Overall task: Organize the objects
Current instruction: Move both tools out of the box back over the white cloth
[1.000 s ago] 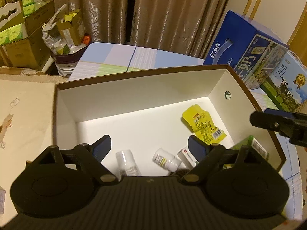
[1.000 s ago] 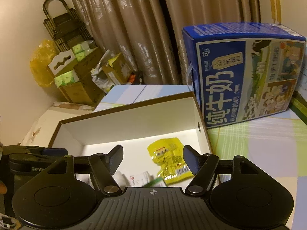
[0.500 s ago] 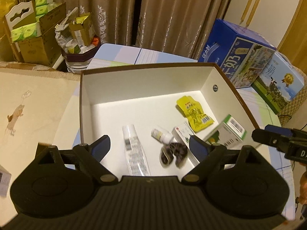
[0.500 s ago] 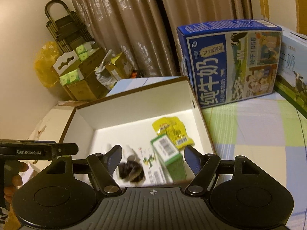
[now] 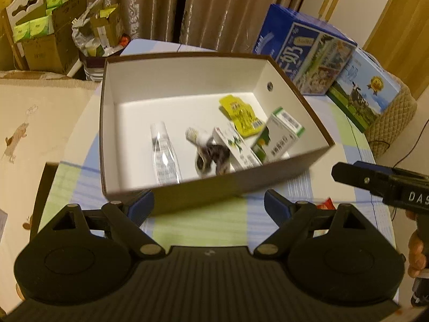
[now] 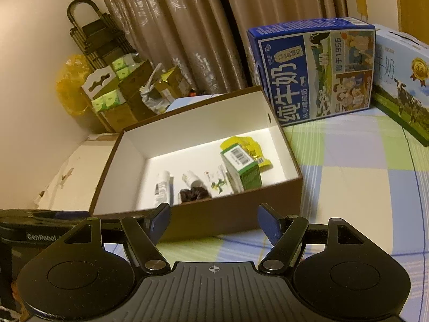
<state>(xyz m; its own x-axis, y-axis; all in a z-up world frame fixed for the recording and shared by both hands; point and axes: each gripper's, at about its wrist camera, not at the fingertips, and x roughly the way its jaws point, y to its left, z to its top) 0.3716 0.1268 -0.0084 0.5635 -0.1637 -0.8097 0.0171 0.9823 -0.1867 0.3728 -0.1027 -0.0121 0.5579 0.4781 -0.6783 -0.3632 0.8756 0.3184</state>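
A brown box (image 5: 278, 171) with white inside stands on the checked tablecloth. In it lie a clear tube (image 5: 163, 153), a small white bottle (image 5: 194, 135), a dark hair tie (image 5: 211, 158), a white carton (image 5: 236, 147), a green-and-white carton (image 5: 278, 136) and a yellow sachet (image 5: 240, 114). My left gripper (image 5: 209, 206) is open and empty, just in front of the box's near wall. In the right wrist view the same box (image 6: 236, 214) holds the green carton (image 6: 241, 171) and the yellow sachet (image 6: 249, 150). There my right gripper (image 6: 214, 224) is open and empty before the near wall.
Two milk cases, a dark blue one (image 6: 313, 72) and a lighter one (image 6: 402, 80), stand behind the box at the right. Cardboard boxes of tissue packs (image 5: 45, 37) sit by the curtains at the back left. A red wrapper (image 5: 325, 204) lies near my right gripper's finger.
Both grippers have drawn back from over the box to in front of its near wall. More of the box's contents and the tablecloth now show.
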